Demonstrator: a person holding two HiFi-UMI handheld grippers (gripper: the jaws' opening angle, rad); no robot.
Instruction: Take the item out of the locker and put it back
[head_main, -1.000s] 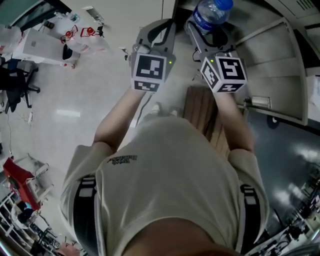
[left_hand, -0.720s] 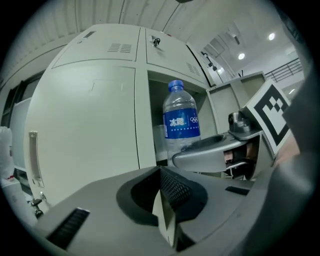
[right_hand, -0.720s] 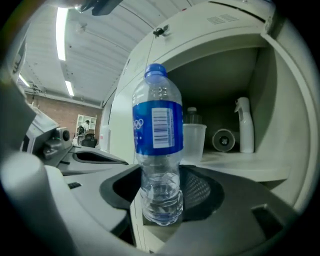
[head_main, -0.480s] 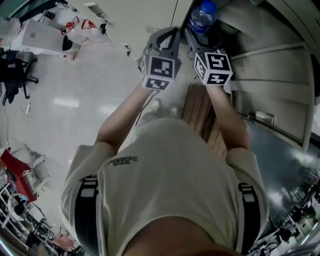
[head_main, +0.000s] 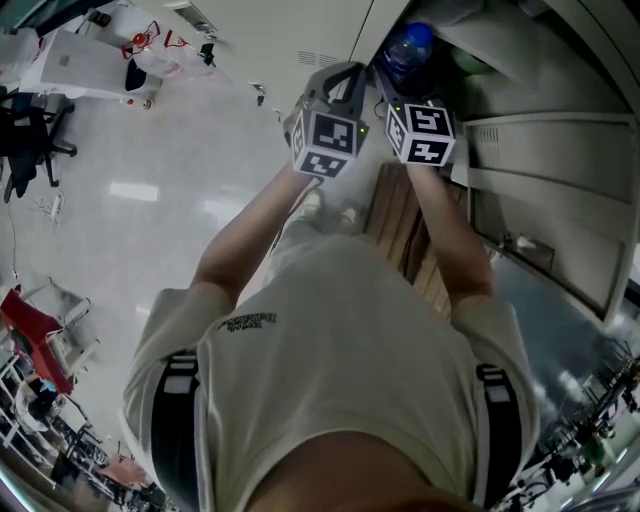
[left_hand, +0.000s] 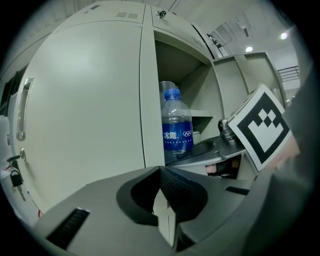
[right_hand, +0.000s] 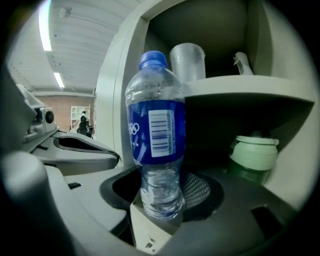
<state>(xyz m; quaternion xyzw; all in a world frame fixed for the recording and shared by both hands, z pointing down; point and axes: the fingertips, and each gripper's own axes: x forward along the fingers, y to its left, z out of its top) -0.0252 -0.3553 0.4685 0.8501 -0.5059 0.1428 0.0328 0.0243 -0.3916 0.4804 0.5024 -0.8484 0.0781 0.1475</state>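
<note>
Clear plastic water bottle with blue label and blue cap (right_hand: 155, 135) is in my right claw (right_hand: 159, 202), pads clamped on its lower body, right at the mouth of the open pale metal locker (right_hand: 117, 80). I'd judge that setting it down inside and letting go are what's left. It stands upright, long axis vertical, cap up. My left claw (left_hand: 162, 200) is clenched on nothing.

The water bottle (right_hand: 156, 150) is clear plastic with a blue cap (right_hand: 151, 58) and a blue label (right_hand: 155, 131) bearing a barcode. It stands upright, cap at 12 o'clock, its ribbed lower body clamped between the jaws of the right gripper (right_hand: 161, 202). It is at the mouth of the open pale-grey locker (right_hand: 116, 85), whose shelf (right_hand: 240, 90) lies at the bottle's 2 o'clock.
</note>
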